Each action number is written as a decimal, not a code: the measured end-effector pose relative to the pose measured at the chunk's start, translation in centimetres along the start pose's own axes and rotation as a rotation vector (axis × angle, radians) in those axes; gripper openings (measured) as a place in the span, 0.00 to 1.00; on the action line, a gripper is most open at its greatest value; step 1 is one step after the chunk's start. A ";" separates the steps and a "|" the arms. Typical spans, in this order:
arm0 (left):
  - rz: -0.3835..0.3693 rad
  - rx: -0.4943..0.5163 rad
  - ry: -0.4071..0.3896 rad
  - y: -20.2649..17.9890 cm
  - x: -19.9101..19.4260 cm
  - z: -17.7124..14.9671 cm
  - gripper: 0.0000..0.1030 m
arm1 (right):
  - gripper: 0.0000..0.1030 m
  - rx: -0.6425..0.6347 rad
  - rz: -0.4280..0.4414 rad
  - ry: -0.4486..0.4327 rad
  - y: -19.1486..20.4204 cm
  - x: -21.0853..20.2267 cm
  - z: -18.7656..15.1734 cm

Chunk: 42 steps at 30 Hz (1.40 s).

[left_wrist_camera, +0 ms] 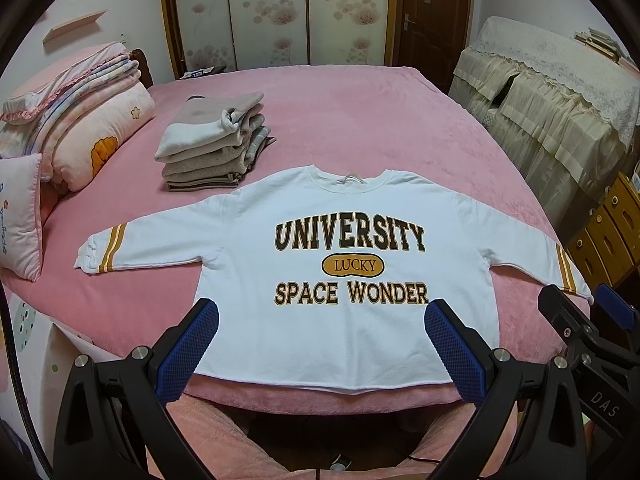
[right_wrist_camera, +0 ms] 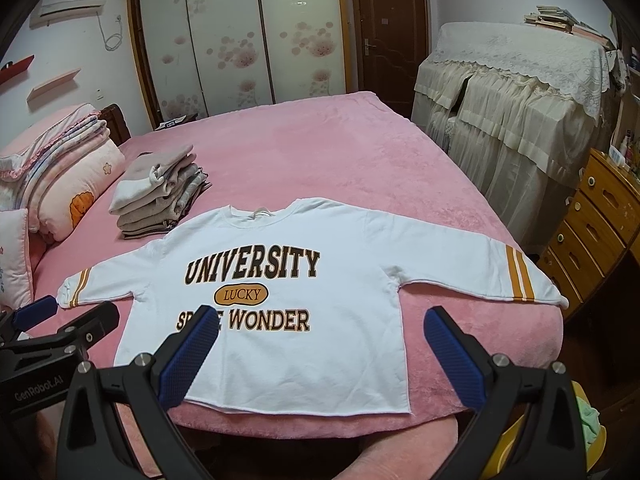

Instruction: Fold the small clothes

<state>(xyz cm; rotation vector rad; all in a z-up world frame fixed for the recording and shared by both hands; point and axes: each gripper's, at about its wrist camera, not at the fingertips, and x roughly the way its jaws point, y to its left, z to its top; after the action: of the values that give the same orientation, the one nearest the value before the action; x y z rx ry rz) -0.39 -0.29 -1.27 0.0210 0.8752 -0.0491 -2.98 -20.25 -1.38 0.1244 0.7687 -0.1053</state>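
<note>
A white sweatshirt with "UNIVERSITY LUCKY SPACE WONDER" print lies flat, face up, on the pink bed, both sleeves spread out with orange stripes near the cuffs. It also shows in the right wrist view. My left gripper is open and empty, hovering above the sweatshirt's bottom hem. My right gripper is open and empty, above the hem's right half. The right gripper also shows at the right edge of the left wrist view.
A stack of folded clothes sits on the bed behind the left sleeve. Folded quilts and pillows lie at the far left. A lace-covered cabinet and wooden drawers stand to the right of the bed.
</note>
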 end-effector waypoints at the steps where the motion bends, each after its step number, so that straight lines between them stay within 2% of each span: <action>1: 0.000 0.002 0.002 0.0 0.0 0.0 0.99 | 1.00 -0.001 0.000 0.001 0.0 0.0 0.0; 14: 0.016 0.016 0.023 -0.4 0.7 1.1 0.99 | 1.00 0.011 0.010 -0.001 -0.3 0.6 0.0; 23: 0.025 0.084 -0.016 -2.7 0.8 2.5 0.99 | 1.00 0.047 0.022 -0.018 -2.3 0.9 0.8; 28: 0.034 0.114 -0.047 -3.6 0.7 2.8 0.99 | 1.00 0.045 0.033 -0.051 -2.8 0.5 1.4; 36: 0.023 0.125 -0.048 -4.5 1.4 3.7 0.99 | 1.00 0.037 0.038 -0.114 -3.6 -0.4 2.4; 42: 0.000 0.145 -0.059 -6.1 1.8 4.8 0.99 | 0.99 0.048 0.012 -0.143 -5.1 -0.5 3.0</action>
<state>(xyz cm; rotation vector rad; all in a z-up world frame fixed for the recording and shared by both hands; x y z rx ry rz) 4.16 -6.63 0.42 0.1545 0.8114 -0.1121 -2.02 -25.70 0.72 0.1649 0.6229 -0.1195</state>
